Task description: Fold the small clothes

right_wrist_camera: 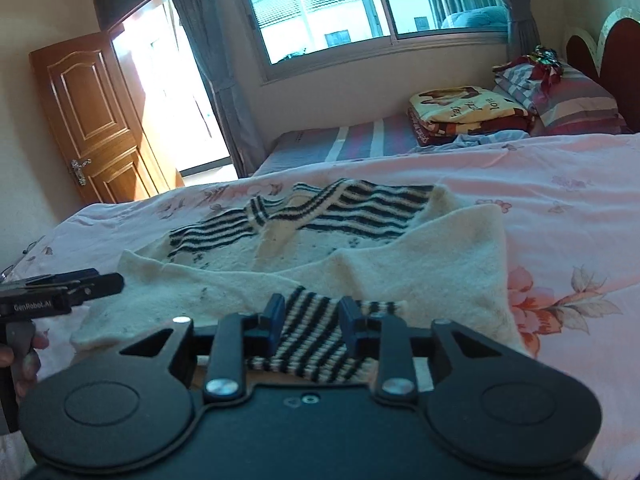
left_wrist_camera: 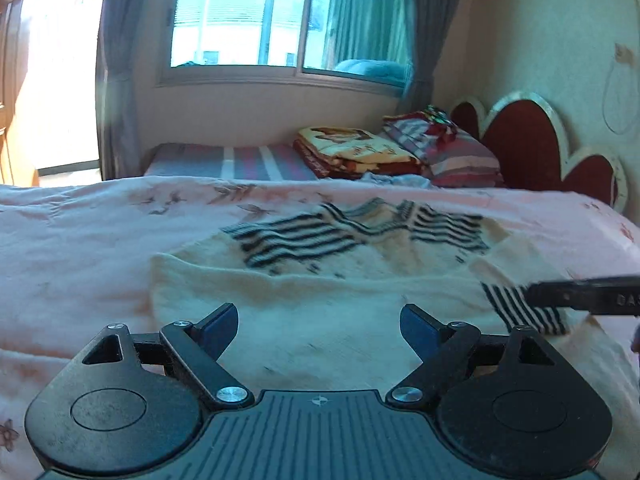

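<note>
A cream sweater with black stripes at the shoulders lies spread on the pink floral bedcover. One sleeve is folded across its lower body. My left gripper hovers over the sweater's hem, open wide, with nothing between its fingers. In the right wrist view the same sweater shows, and the left gripper enters side-on at the left edge. My right gripper stands open over the striped cuff. The cuff lies flat between and under its fingers and is not pinched. In the left wrist view the right gripper reaches the cuff.
A folded printed blanket and striped pillows sit at the bed's far end by the red scalloped headboard. A window is behind them. A wooden door stands open at the left. A person's hand holds the left gripper.
</note>
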`<state>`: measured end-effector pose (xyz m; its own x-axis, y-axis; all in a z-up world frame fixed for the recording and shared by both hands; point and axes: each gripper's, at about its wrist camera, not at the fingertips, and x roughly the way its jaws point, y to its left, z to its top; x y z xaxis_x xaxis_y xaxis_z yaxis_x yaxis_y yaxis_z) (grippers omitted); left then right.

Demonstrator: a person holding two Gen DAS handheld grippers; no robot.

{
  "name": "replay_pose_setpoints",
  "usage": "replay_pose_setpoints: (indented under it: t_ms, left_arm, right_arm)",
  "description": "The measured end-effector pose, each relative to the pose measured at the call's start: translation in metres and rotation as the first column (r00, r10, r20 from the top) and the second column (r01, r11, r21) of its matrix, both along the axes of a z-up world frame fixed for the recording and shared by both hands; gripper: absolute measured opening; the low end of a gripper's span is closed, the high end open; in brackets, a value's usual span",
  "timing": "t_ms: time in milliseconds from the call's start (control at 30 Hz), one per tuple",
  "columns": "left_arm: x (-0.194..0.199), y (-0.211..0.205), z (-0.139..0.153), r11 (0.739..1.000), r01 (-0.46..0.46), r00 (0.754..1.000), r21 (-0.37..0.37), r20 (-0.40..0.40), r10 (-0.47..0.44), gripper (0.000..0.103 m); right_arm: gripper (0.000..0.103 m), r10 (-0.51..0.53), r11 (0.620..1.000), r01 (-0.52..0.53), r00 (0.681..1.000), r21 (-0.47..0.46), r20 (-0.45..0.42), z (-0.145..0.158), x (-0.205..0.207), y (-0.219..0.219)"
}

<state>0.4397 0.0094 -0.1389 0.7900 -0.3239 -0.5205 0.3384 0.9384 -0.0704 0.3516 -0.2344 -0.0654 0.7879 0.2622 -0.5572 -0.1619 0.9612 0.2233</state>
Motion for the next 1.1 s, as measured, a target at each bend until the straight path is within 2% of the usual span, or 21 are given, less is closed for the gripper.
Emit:
replay_pose_setpoints:
  t_ms: [67, 133, 233, 400, 500, 600, 800, 933, 1100]
  left_arm:
    - [-0.004, -0.011, -0.018, 0.993, -0.014, 0.999, 0.120, -0.039, 0.019, 0.088]
    - [-0.010, 0.003, -0.016, 0.997, -0.061, 0.998, 0.047, -0.031, 0.062, 0.088]
    - [-0.021, 0.024, -0.001, 0.993, -0.118, 0.993, -0.012, 0.031, 0.118, 0.088]
    - [-0.038, 0.048, 0.011, 0.982, -0.171, 0.984, -0.074, 0.047, 0.175, 0.088]
    - [-0.047, 0.060, 0.008, 0.971, -0.214, 0.976, -0.110, 0.013, 0.216, 0.088]
    - [-0.046, 0.062, -0.002, 0.965, -0.252, 0.968, -0.071, -0.029, 0.251, 0.088]
    - [-0.056, 0.074, -0.009, 0.959, -0.273, 0.961, -0.077, -0.061, 0.269, 0.088]
    - [-0.062, 0.087, -0.013, 0.949, -0.295, 0.954, -0.108, -0.094, 0.286, 0.088]
    - [-0.069, 0.101, -0.012, 0.945, -0.310, 0.949, -0.103, -0.091, 0.301, 0.088]
  right_arm:
    - [0.036, 0.034, 0.997, -0.036, 0.999, -0.068, -0.022, -0.008, 0.000, 0.013]
    - [0.034, 0.028, 0.990, -0.032, 0.999, -0.138, -0.033, -0.013, -0.003, 0.018]
    - [0.036, 0.016, 0.998, -0.017, 1.000, -0.066, -0.013, -0.007, -0.012, 0.009]
    - [0.036, 0.056, 0.998, -0.057, 0.998, -0.003, -0.022, -0.006, -0.025, 0.021]
    - [0.036, 0.146, 0.989, -0.144, 0.988, 0.045, -0.044, -0.010, -0.030, 0.043]
    - [0.035, 0.174, 0.984, -0.173, 0.983, 0.033, -0.051, -0.015, -0.027, 0.064]
    - [0.033, 0.152, 0.988, -0.153, 0.986, -0.010, -0.062, -0.020, -0.020, 0.092]
    - [0.034, 0.221, 0.974, -0.224, 0.974, -0.045, -0.056, -0.022, -0.018, 0.114]
    - [0.034, 0.303, 0.951, -0.303, 0.953, -0.059, -0.012, -0.020, -0.010, 0.136]
